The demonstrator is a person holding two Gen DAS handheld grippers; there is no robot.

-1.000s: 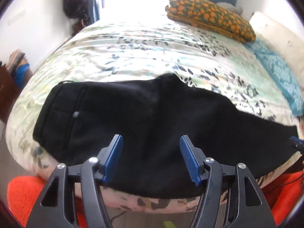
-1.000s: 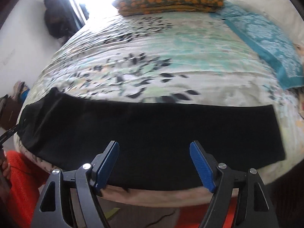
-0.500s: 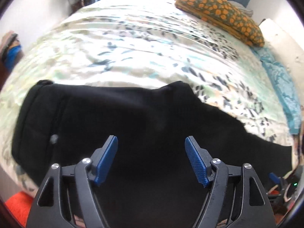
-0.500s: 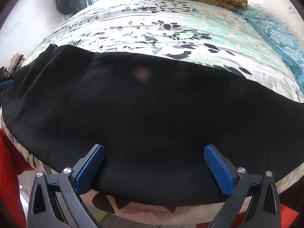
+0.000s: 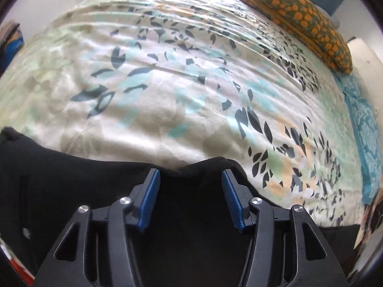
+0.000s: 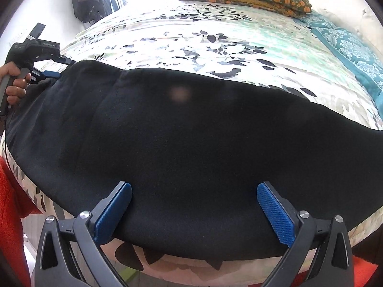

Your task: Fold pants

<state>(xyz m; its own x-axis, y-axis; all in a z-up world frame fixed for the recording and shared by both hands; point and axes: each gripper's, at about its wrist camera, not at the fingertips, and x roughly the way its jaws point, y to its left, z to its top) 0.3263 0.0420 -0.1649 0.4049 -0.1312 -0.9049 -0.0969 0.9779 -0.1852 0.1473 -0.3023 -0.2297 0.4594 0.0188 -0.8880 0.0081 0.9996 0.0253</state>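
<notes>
Two grippers are being held over the black pants [image 6: 191, 143], both spread wide with nothing clamped. Left gripper [image 5: 190, 197] is being pushed in over the crotch point on the far edge of the cloth, blue pads [image 5: 149, 199] straddling that peak; compared with a second ago, when the whole garment was being framed from further back, it is now being brought in close and low. Right gripper [image 6: 194, 211] is being kept at the near edge of the leg section, pads [image 6: 275, 217] either side of the fabric hem but not being closed on it; the cloth is also filling far more of its view than a second ago. Pants are lying flat across the near side of the bed [image 6: 215, 38], already doubled leg on leg as far as can be judged. Left hand [image 6: 14, 81] is being seen at the waist end in the right view. Orange-patterned pillow [image 5: 296, 19] is lying well apart at the head. Approach is being read as set-up for a grasp and the next fold.
</notes>
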